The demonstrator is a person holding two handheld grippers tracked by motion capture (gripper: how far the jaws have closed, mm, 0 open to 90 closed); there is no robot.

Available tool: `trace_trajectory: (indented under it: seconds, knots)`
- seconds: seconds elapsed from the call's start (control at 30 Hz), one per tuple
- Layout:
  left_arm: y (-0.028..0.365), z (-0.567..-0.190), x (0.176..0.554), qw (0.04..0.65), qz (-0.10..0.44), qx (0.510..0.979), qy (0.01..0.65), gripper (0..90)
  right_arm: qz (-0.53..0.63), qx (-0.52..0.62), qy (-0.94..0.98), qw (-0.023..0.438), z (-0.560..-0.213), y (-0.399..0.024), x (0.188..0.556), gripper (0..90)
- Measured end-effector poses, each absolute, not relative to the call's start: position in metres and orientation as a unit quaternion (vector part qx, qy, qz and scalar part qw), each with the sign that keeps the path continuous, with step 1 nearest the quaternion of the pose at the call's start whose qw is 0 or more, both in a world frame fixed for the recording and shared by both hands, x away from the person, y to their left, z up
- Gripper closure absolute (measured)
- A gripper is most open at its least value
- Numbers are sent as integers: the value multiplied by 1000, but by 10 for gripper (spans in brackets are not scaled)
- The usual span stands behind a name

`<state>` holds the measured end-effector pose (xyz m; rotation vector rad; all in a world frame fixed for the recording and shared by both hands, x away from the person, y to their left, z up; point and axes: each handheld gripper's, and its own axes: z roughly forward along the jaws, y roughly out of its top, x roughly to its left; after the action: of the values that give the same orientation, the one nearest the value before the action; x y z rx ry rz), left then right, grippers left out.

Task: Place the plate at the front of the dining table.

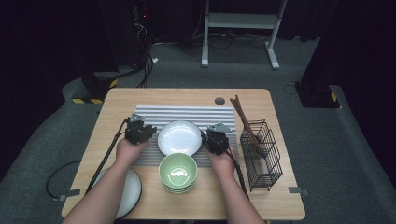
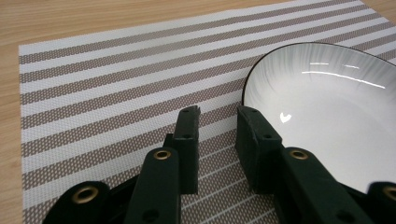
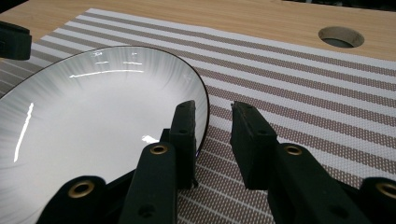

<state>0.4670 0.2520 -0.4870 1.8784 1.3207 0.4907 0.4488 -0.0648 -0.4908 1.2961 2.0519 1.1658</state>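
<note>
A white plate (image 1: 180, 136) with a thin dark rim lies on a striped placemat (image 1: 187, 113) in the middle of the wooden table. My left gripper (image 1: 149, 132) sits just off the plate's left edge. In the left gripper view its jaws (image 2: 218, 112) stand apart over the mat (image 2: 116, 84), with the plate (image 2: 327, 121) just beside them. My right gripper (image 1: 208, 138) is at the plate's right edge. Its jaws (image 3: 214, 106) are also open over bare mat (image 3: 303, 93), one jaw beside the plate's rim (image 3: 93, 116). Nothing is held.
A stack of green bowls (image 1: 178, 171) stands in front of the plate. A second white plate (image 1: 133, 191) lies front left, under the left forearm. A black wire basket (image 1: 261, 154) with brown chopsticks (image 1: 243, 116) stands at the right. A cable hole (image 1: 219, 101) is at the table's back.
</note>
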Motion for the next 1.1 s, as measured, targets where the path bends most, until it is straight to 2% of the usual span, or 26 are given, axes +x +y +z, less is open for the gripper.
trace_trajectory:
  seconds: [0.27,0.63,1.1]
  knots:
    - [256,-487,456,381,199,742,514,666,426,452,747,235,-491,-65,430,677]
    - [249,-479,443,364,199,761,499,547,437,445,745,237,-492,-73,401,648]
    - [249,-478,426,345,198,774,492,452,421,436,751,260,-498,-90,364,610]
